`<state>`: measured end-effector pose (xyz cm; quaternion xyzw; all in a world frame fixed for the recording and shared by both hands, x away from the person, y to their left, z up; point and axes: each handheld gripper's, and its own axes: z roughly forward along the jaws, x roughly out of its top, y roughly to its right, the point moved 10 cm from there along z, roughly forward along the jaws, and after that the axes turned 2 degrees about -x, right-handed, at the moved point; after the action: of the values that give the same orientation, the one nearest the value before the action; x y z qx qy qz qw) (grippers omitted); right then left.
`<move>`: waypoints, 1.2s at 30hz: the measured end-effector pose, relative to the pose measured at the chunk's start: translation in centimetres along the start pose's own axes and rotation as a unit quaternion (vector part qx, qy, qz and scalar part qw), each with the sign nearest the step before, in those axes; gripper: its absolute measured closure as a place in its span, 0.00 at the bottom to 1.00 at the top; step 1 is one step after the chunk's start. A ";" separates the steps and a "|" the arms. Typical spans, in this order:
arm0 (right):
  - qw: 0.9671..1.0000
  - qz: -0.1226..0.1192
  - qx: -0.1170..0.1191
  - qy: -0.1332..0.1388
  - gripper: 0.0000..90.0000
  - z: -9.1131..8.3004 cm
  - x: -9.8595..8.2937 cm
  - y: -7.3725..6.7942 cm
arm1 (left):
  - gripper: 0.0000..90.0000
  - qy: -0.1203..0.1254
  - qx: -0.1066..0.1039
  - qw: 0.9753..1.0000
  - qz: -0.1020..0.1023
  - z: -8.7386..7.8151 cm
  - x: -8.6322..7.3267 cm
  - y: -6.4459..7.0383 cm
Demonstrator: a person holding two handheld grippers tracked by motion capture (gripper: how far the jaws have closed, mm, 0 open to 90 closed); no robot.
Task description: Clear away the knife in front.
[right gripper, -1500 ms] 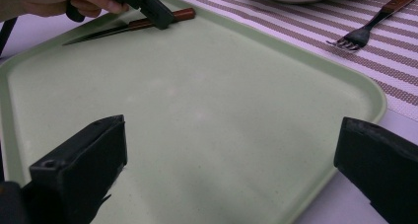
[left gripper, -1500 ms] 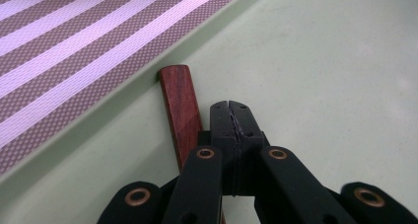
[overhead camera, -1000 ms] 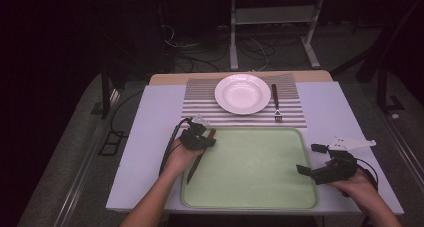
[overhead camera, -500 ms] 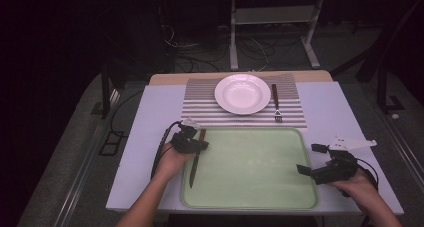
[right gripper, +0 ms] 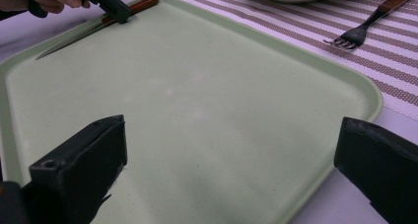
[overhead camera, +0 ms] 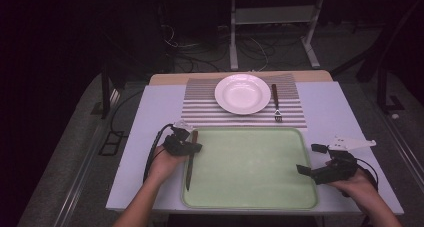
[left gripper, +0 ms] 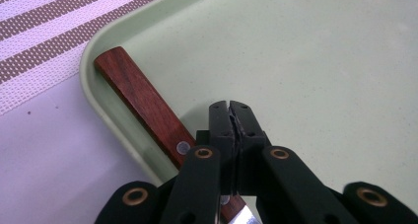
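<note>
**Gripping a knife along the tray's left rim**

Spreading over the near half of the white table (overhead camera: 150,117), the pale green tray (overhead camera: 250,167) is the largest thing in the high view, with a striped placemat (overhead camera: 200,109) just beyond its far edge. On the mat sit a white plate (overhead camera: 242,93) and, to its right, a fork (overhead camera: 275,102) with a wooden handle, tines toward the person.

At the tray's right rim the right gripper (overhead camera: 306,159) rests in the person's hand, its jaws spread wide apart and holding nothing; in the right gripper view they frame bare tray.

At the left rim the left gripper (overhead camera: 196,147) is clamped on the knife (overhead camera: 190,159), jaws pressed together over the handle near the blade. The knife lies inside the tray, tight against the left wall. Its long axis runs near to far, parallel to that wall: the wooden handle (left gripper: 143,103) points away toward the tray's far left corner and the placemat, while the blade points back toward the person.
</note>
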<state>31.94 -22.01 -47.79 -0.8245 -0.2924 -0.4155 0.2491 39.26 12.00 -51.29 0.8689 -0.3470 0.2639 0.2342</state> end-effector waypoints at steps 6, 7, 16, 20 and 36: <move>1.000 -0.003 0.001 -0.003 0.00 0.1 -0.1 -0.1 | 0.92 0.000 -0.004 1.000 0.006 0.0 0.0 0.2; 1.000 -0.003 0.001 -0.003 0.00 0.1 -0.1 -0.1 | 0.90 0.000 -0.004 1.000 0.006 0.0 0.0 0.2; 1.000 -0.004 0.004 -0.004 0.00 0.1 -0.2 -0.2 | 0.54 0.048 -0.028 0.998 0.036 -1.4 1.0 1.7; 1.000 -0.003 0.007 -0.004 0.00 0.1 -0.2 -0.2 | 0.33 0.068 -0.027 0.997 0.039 -2.3 0.8 2.0; 1.000 -0.002 0.011 -0.004 0.00 0.1 -0.3 -0.3 | 0.00 0.128 -0.015 0.991 0.042 -5.7 -1.3 1.8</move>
<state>31.64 -21.80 -47.99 -0.8226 -0.2995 -0.4100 0.2559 35.43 14.78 -47.37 0.8093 -0.3539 0.3773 0.2783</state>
